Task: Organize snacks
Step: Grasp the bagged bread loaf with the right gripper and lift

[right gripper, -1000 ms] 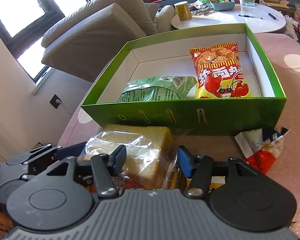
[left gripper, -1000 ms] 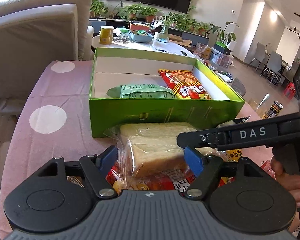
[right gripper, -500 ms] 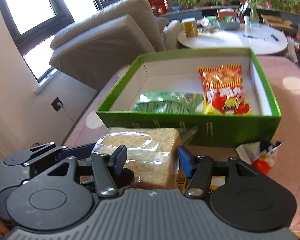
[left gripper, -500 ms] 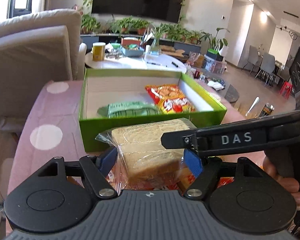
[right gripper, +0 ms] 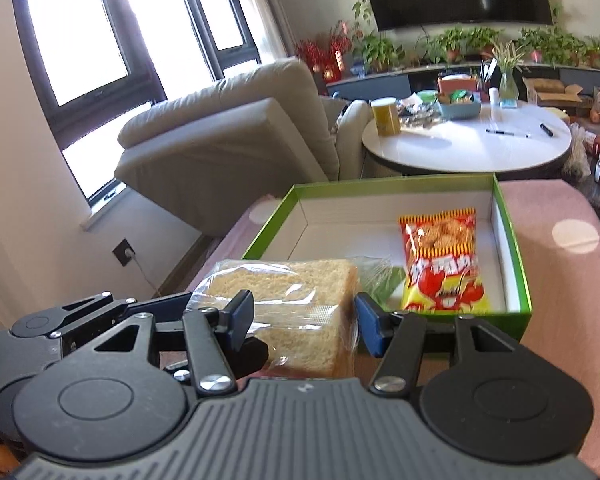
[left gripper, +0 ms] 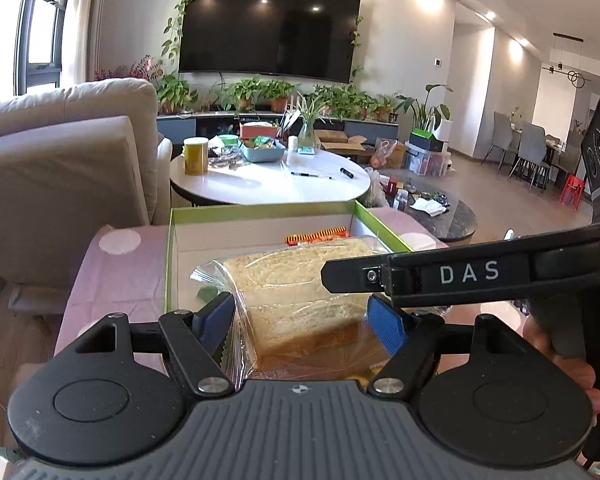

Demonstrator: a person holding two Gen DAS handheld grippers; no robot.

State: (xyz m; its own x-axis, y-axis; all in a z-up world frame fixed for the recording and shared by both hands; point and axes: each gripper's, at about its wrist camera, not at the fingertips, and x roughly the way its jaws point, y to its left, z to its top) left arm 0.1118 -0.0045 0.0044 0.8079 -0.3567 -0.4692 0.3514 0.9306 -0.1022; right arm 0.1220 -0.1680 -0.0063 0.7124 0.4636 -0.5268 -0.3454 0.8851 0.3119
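A clear bag of sliced bread (left gripper: pixel 300 292) is held up between both grippers, above the near edge of the green box (left gripper: pixel 168 256). My left gripper (left gripper: pixel 300 320) is shut on the bread bag, and my right gripper (right gripper: pixel 300 312) is shut on the bread bag (right gripper: pixel 296 300) from the other side. The box (right gripper: pixel 520 256) holds a red-and-yellow snack pack (right gripper: pixel 444 264) and a green snack pack (right gripper: pixel 380 280), which the bread partly hides. In the left wrist view only the top of the red pack (left gripper: pixel 316 235) shows.
The box stands on a pink dotted tablecloth (right gripper: pixel 564 280). A beige sofa (left gripper: pixel 60 168) is to the left. A white round table (left gripper: pixel 268 180) with a yellow can (left gripper: pixel 196 156) and pens stands beyond the box. The right gripper's body (left gripper: pixel 480 272) crosses the left wrist view.
Both grippers have lifted the bread bag off the table and carried it up and forward toward the box. The views have tilted up to show more of the room.
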